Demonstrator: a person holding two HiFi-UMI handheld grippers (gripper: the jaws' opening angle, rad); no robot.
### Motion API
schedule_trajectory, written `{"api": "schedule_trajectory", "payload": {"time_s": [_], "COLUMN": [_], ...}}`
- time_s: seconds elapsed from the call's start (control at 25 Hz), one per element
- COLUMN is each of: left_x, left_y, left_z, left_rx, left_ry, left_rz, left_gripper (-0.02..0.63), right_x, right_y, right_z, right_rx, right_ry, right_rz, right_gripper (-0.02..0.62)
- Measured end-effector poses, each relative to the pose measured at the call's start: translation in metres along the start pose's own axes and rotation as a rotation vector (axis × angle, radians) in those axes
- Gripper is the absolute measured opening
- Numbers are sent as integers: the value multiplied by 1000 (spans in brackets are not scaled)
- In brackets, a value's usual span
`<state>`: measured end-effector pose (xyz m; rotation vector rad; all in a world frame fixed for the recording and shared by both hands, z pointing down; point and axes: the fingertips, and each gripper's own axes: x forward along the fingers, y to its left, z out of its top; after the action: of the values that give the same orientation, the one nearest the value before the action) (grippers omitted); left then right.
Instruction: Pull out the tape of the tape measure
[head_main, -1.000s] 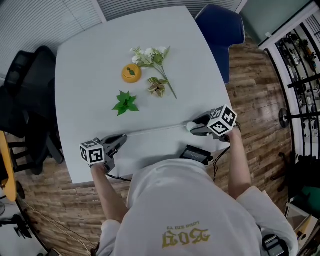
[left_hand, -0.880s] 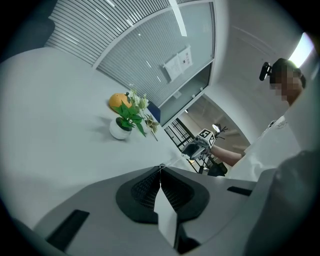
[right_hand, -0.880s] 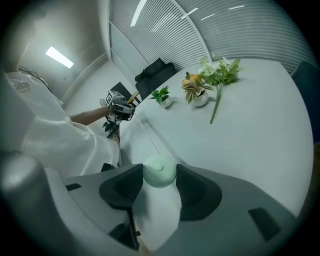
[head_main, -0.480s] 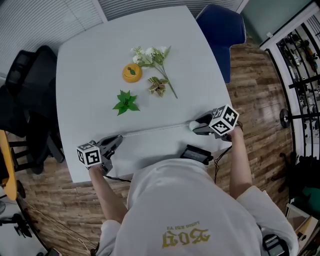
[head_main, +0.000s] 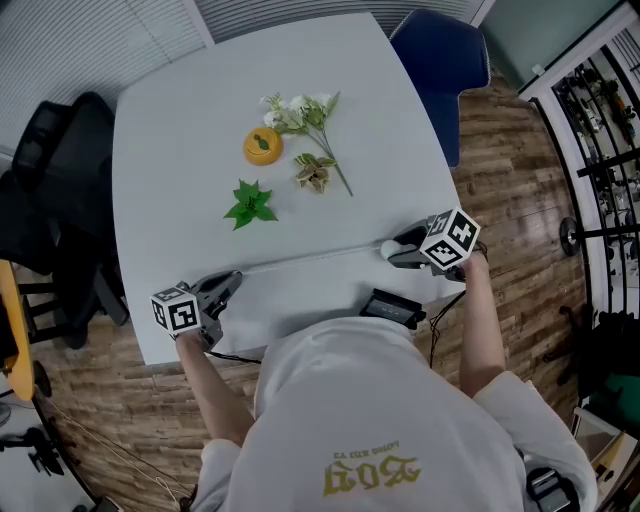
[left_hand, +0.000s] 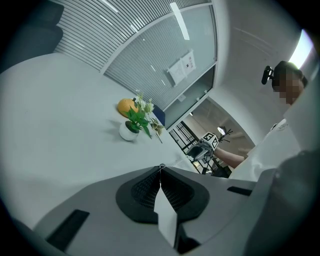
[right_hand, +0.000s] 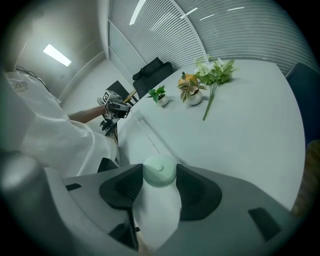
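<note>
A round pale-green tape measure (right_hand: 159, 171) sits between the pads of my right gripper (right_hand: 160, 186), which is shut on it at the table's front right (head_main: 392, 254). A thin white tape (head_main: 310, 260) runs out of it to the left across the table. My left gripper (head_main: 236, 277) is shut on the tape's end, near the front left edge. In the left gripper view the jaws meet on the white strip (left_hand: 165, 207), and the right gripper (left_hand: 202, 148) shows far off. The tape (right_hand: 146, 134) runs toward the left gripper (right_hand: 116, 108) in the right gripper view.
On the white table (head_main: 190, 110) lie a yellow fruit (head_main: 263, 146), a spray of white flowers (head_main: 305, 115), a green leaf sprig (head_main: 250, 205) and a small leafy pot (head_main: 313, 176). A black device (head_main: 392, 308) lies at the front edge. A blue chair (head_main: 440, 55) stands at the back right.
My left gripper has drawn a little further left with the tape's end, so the tape is slightly longer. The right gripper has hardly moved.
</note>
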<state>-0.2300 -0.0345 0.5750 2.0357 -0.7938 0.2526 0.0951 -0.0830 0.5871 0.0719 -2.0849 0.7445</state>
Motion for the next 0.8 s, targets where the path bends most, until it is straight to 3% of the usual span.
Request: {"api": "schedule_trajectory", "payload": {"time_s": [0.36, 0.8], "left_x": [7, 17], "left_y": [0, 19], "left_z": [-1, -5], "left_rx": [-5, -26], "left_ry": [14, 39], "left_rz": [11, 122], "left_gripper": [9, 9], "right_x": [2, 7], "right_y": [1, -3], "right_z": [-1, -3], "right_rx": [2, 3], "right_ry": [1, -1], "right_rz": [2, -5], "right_gripper": [224, 224]}}
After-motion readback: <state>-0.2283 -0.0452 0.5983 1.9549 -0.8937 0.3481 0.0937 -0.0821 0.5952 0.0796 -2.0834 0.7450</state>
